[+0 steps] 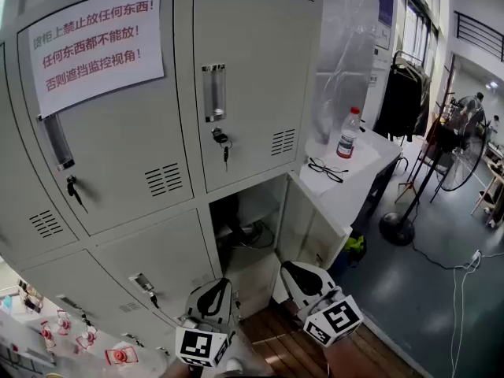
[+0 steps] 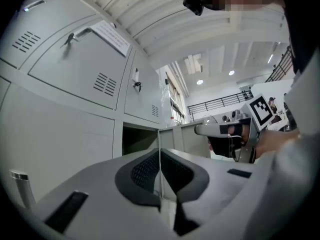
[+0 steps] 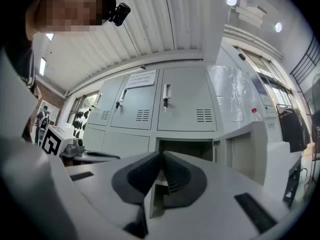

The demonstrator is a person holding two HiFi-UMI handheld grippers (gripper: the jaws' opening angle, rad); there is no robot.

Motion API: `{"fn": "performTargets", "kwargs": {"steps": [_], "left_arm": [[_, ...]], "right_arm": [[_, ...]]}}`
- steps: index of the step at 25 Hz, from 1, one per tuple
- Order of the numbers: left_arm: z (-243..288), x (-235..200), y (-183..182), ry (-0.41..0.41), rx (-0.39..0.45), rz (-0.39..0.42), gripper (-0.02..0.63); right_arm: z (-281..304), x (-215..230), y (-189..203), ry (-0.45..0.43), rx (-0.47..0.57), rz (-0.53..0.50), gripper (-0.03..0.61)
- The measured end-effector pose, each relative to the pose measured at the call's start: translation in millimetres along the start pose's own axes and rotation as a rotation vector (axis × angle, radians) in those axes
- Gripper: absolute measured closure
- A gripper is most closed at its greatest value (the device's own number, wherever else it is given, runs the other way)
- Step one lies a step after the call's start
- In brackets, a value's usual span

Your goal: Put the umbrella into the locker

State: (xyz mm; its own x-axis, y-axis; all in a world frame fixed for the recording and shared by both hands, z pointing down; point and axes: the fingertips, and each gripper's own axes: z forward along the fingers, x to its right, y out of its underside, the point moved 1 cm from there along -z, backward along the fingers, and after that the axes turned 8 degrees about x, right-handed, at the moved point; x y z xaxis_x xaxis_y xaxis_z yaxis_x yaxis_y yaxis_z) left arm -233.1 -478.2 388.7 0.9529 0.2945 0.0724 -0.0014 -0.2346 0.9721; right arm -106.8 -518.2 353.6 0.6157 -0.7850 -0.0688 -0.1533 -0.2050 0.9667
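Head view looks steeply down on a tall grey metal locker [image 1: 260, 69] with vented doors, keys hanging in the locks [image 1: 221, 142]. A white paper sign [image 1: 96, 42] taped to an upper door reads in red characters 货柜上禁止放任何东西!任何东西都不能放!否则遮挡监控视角! Lower down, one compartment [image 1: 268, 203] stands open with its door [image 1: 311, 235] swung out to the right. Inside it lies a dark bundle [image 1: 246, 231] with thin loops; whether that is the umbrella cannot be made out, and neither claw carries it. Just right of the locker, a white tabletop [image 1: 370, 164] bears a clear bottle [image 1: 348, 134] with a red cap and a pair of dark-rimmed glasses [image 1: 327, 169]. Beyond it the floor [image 1: 425, 290] is blue-grey with a pale cable [image 1: 458, 290] trailing across it, and brown wooden boards [image 1: 291, 349] lie nearer the locker's foot. A standing fan [image 1: 461, 152] and a rack of dark clothes [image 1: 402, 101] fill the far right, under a window. Both claws are held in front of the open compartment, each with a cube of black-and-white square markers. The left claw [image 1: 216, 286] has its ribbed pads [image 2: 145, 170] pressed together with nothing between them, and the right claw [image 1: 291, 270] is likewise closed and empty.
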Motion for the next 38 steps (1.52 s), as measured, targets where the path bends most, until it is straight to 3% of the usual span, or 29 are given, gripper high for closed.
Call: {"fn": "performTargets", "kwargs": {"steps": [8, 14, 21, 30, 38], "left_arm": [[-38, 60, -27, -0.028, 0.037, 0.002, 0.584], [-61, 91, -29, -0.039, 0.006, 0.019, 0.584], [-70, 115, -34, -0.034, 0.000, 0.028, 0.584], [-67, 121, -49, -0.035, 0.037, 0.000, 0.584], [-57, 100, -24, -0.054, 0.015, -0.081, 0.584]], "right_arm": [[-75, -15, -17, -0.004, -0.009, -0.007, 0.535], [-116, -20, -24, 0.016, -0.036, -0.060, 0.549], [-143, -19, -24, 0.029, -0.032, -0.027, 0.549], [-147, -17, -25, 0.025, -0.063, -0.019, 0.549], [-123, -27, -14, -0.031, -0.082, -0.034, 0.549]]}}
